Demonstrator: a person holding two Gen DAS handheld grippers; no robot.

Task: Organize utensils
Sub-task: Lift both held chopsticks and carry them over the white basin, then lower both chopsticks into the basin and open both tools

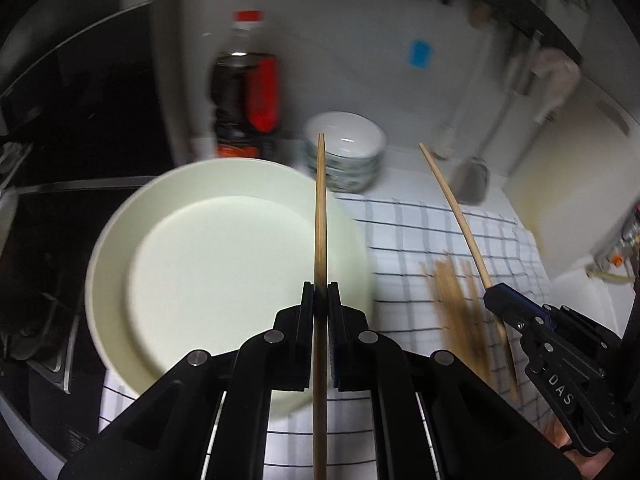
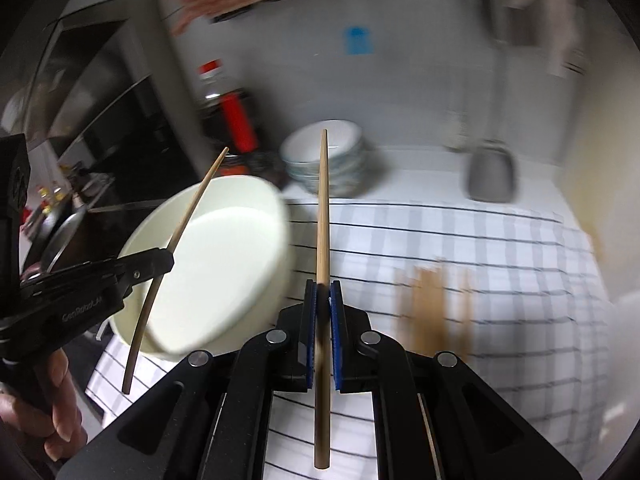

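My left gripper (image 1: 321,292) is shut on a wooden chopstick (image 1: 320,216) that points away over a large cream bowl (image 1: 192,272). My right gripper (image 2: 322,290) is shut on a second chopstick (image 2: 323,208). Each gripper shows in the other's view: the right one (image 1: 496,300) with its chopstick (image 1: 456,216), the left one (image 2: 160,262) with its chopstick (image 2: 188,216). A loose pile of chopsticks (image 1: 460,304) lies on the checked cloth; it also shows in the right wrist view (image 2: 432,304). The cream bowl (image 2: 224,264) is empty.
A checked white cloth (image 1: 432,232) covers the counter. A stack of small bowls (image 1: 348,156) stands at the back beside a dark bottle with a red label (image 1: 244,92). A grey scoop (image 2: 492,176) leans by the wall. A dark stove (image 1: 48,240) lies to the left.
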